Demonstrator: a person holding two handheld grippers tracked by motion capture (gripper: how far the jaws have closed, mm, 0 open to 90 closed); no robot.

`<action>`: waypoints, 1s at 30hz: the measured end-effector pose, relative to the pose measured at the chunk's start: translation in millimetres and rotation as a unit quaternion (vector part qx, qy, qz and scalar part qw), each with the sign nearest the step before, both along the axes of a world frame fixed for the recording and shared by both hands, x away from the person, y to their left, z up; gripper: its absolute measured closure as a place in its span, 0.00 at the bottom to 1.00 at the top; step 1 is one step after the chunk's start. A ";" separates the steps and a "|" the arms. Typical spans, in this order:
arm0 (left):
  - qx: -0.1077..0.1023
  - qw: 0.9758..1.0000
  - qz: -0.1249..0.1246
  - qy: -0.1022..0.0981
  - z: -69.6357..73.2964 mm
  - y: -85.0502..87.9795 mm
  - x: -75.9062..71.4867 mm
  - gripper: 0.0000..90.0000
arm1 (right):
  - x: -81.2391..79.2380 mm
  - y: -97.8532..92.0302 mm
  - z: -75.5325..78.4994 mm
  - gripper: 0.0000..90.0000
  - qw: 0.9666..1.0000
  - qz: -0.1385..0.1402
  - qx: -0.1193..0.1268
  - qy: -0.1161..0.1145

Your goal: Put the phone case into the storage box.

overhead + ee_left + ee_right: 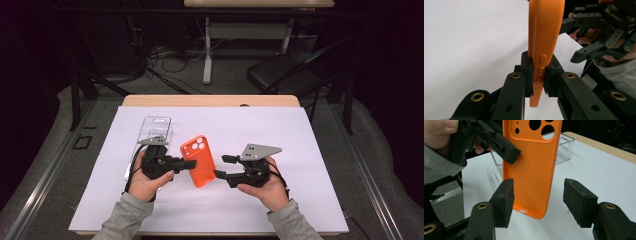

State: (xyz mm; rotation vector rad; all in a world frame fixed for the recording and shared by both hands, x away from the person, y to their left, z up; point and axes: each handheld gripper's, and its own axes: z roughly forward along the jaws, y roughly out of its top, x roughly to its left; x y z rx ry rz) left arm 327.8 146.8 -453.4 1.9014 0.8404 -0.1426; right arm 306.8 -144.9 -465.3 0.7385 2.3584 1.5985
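- Left tool [537, 72]: pinches the orange phone case [198, 160] by one long edge, at the side buttons, holding it on edge above the white-covered counter [300, 200]. The grip is narrow and off-centre, so the case can pivot between the pads or slide out and drop onto the counter.
- Right tool [537, 202]: spread, its pads standing to either side of the case's lower end without touching it. If it presses together while misaligned, one pad can strike first and lever the case out of the left tool's hold.
- Case material: judged soft and flexible. A squeeze across the open shell can buckle it, so a hold that looks firm may spring loose.
- Handover: if the left tool lets go before the right tool's pads bear on the case, nothing supports it.
- Clear plastic tray [156, 129]: lies on the counter just behind the left hand [145, 180]. A backward swing of that hand can knock it.
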 end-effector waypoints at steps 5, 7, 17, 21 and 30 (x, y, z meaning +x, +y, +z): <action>0.003 1.000 -0.011 -0.003 0.3 -1.9 -1.0 0.89 | 1.6 -1.6 -0.7 0.48 1.000 -0.002 -0.009 0.005; 0.003 1.000 -0.014 -0.004 0.4 -2.4 -1.2 0.89 | 2.3 -2.5 -0.9 0.50 1.000 -0.002 -0.011 0.008; 0.007 1.000 -0.025 -0.004 -0.1 -5.3 -2.3 0.89 | 3.9 -5.8 -0.6 0.55 1.000 0.003 -0.006 0.016; 0.008 0.999 -0.034 -0.008 0.2 -6.2 -3.0 0.89 | 4.5 -6.6 -0.6 0.57 1.000 0.008 -0.005 0.022; 0.012 0.999 -0.046 -0.007 -0.2 -8.9 -4.1 0.89 | 4.5 -6.4 -1.3 0.58 0.999 0.025 -0.005 0.034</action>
